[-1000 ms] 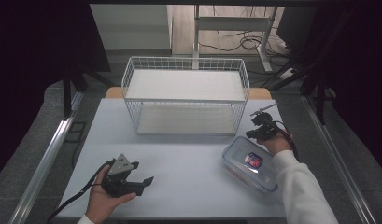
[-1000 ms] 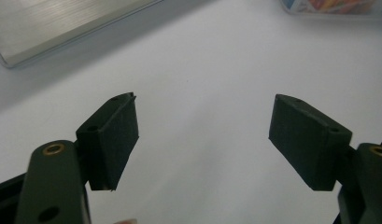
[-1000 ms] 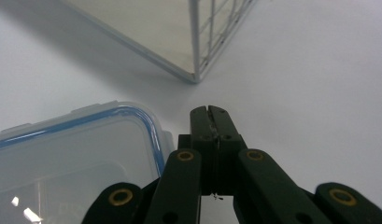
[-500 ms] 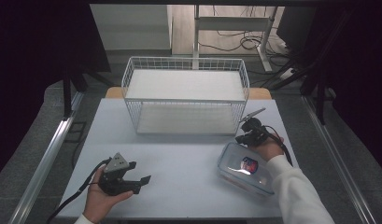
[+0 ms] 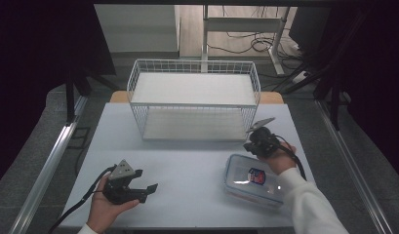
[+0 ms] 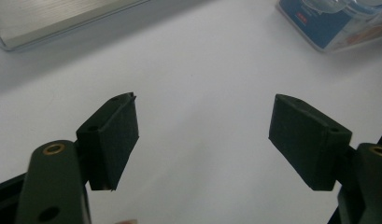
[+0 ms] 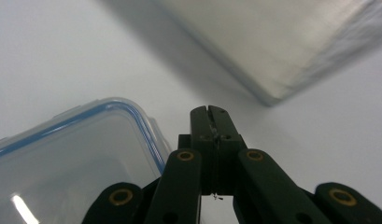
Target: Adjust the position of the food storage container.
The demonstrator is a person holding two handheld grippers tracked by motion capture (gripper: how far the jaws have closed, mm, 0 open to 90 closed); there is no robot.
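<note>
Two hand-held grippers in play: the right hand-held gripper (image 5: 259, 142), jaws pressed together on nothing, hovers just beside the lidded container (image 5: 254, 180) on the tabletop (image 5: 187, 161). Left hand-held gripper (image 5: 138, 187) waits wide open, empty. Next, I'd judge, it must open to grasp.

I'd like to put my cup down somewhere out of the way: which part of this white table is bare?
The widest bare patch lies mid-table, between the left gripper, the wire basket and the clear lidded box. The strip left of the basket is free too. The right side is crowded: the shut right gripper sits beside the box.
</note>
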